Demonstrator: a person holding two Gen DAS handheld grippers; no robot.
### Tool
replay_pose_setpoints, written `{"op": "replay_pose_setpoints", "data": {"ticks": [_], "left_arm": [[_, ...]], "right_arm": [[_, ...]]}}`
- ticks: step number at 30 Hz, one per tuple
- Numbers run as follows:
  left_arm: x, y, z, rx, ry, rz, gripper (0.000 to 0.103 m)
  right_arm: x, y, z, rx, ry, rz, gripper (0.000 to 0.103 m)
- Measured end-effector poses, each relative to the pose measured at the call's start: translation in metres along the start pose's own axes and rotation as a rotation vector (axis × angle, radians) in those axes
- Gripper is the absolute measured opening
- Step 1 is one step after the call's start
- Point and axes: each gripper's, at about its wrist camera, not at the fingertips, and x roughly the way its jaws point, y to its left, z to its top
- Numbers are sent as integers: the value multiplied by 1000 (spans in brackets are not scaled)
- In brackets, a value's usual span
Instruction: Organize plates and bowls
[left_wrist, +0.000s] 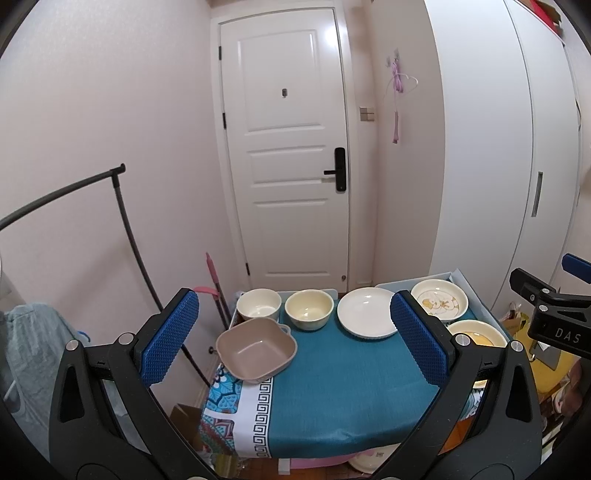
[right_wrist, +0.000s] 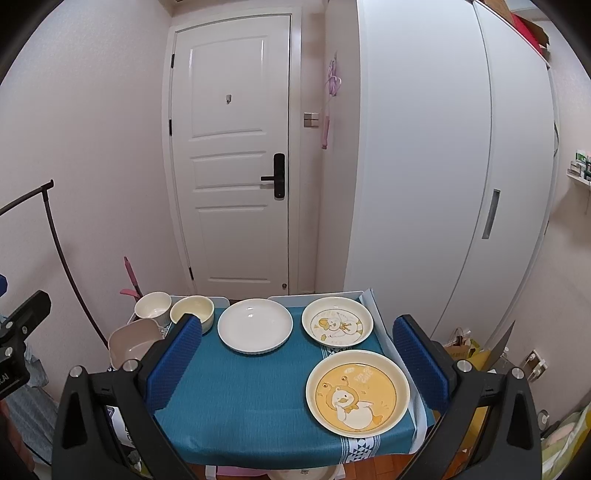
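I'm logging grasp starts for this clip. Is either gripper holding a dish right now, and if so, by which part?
Nothing is held. The left gripper and right gripper are both open, above the table with nothing between their blue pads.

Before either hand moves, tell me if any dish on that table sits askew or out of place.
The square tan bowl sits at the table's left edge, its corner past the blue cloth, and it looks tilted. The two round bowls and three plates lie flat, unstacked. Nothing looks spilled or broken.
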Motion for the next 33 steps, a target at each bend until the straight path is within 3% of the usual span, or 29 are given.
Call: {"op": "replay_pose_setpoints", "data": {"ticks": [12, 19, 26, 33], "left_arm": [[5, 0, -1, 5, 5, 1, 103], [34, -13, 0, 44, 43, -30, 103], [116, -51, -11, 111, 208, -150, 103], [204, -120, -45, 183, 432, -354, 103]], "right_arm": [[1, -1, 1, 2, 9, -5, 103], [19, -5, 5, 13, 40, 9, 103], [75, -44, -17, 120, 176, 0, 103], [139, -105, -61, 209, 351, -93, 103]]}}
